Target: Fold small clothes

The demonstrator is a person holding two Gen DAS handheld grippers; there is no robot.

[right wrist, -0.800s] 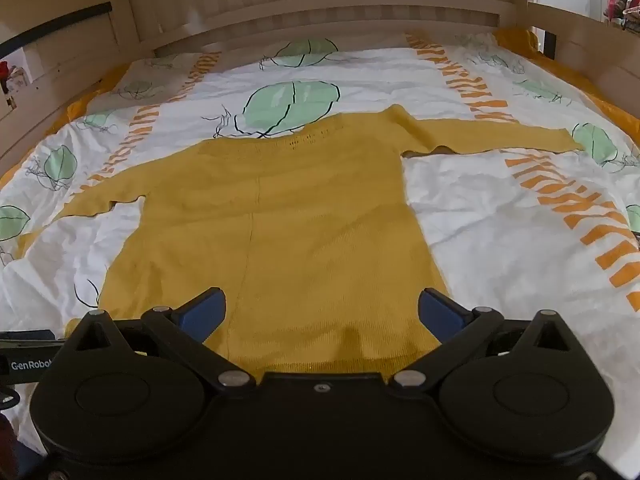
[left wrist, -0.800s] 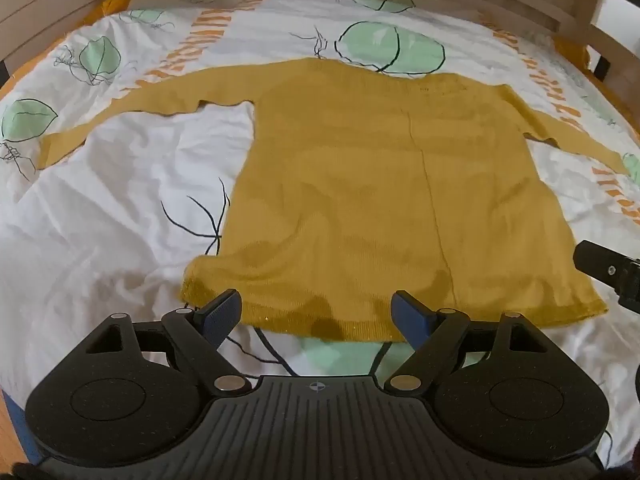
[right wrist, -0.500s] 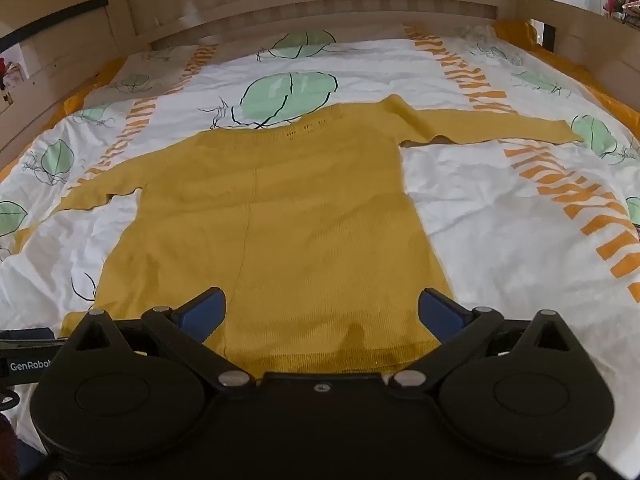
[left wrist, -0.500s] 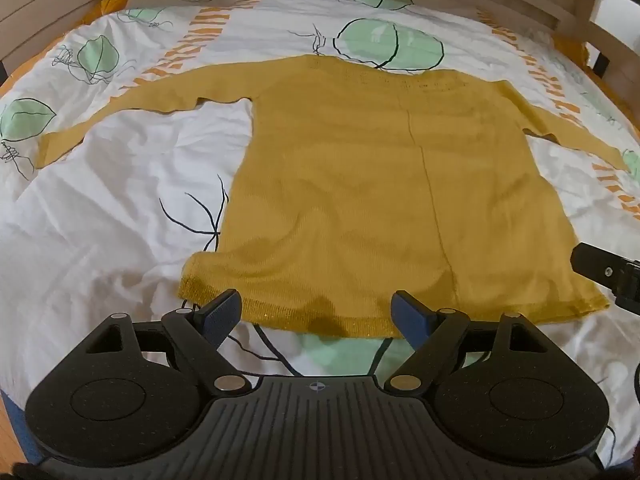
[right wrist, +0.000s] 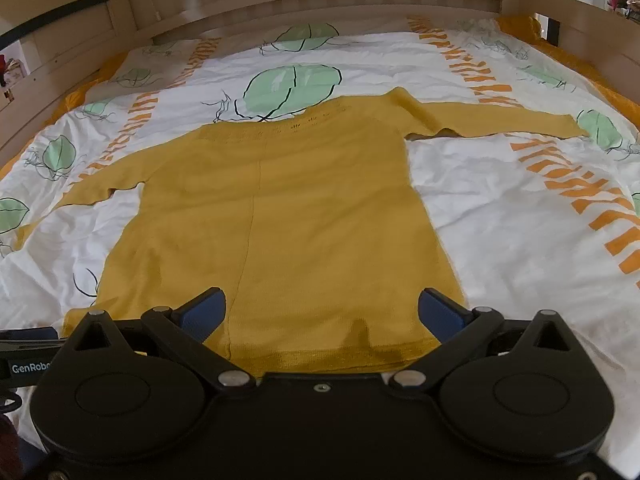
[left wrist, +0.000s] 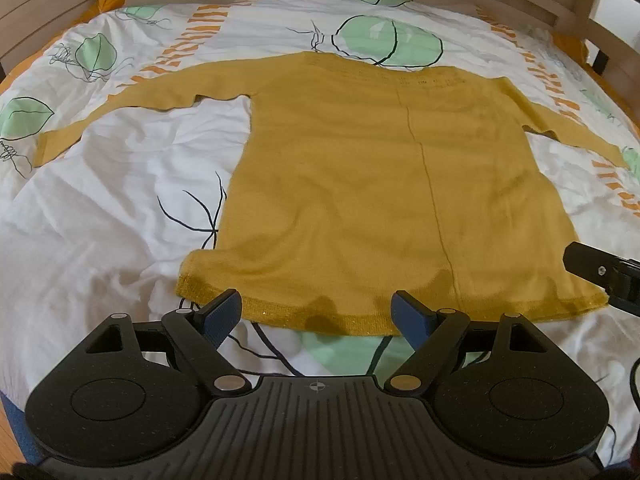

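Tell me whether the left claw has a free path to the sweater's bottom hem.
Probably yes. The left claw is open just short of the hem of the yellow sweater, which lies flat on the bedspread. Nothing lies between them.

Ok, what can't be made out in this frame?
- Mustard-yellow knit sweater hem, right wrist view: the right gripper body covers its middle.
- Left sleeve cuff, same view: too small at the edge.
- Left gripper: contact with the hem unclear.
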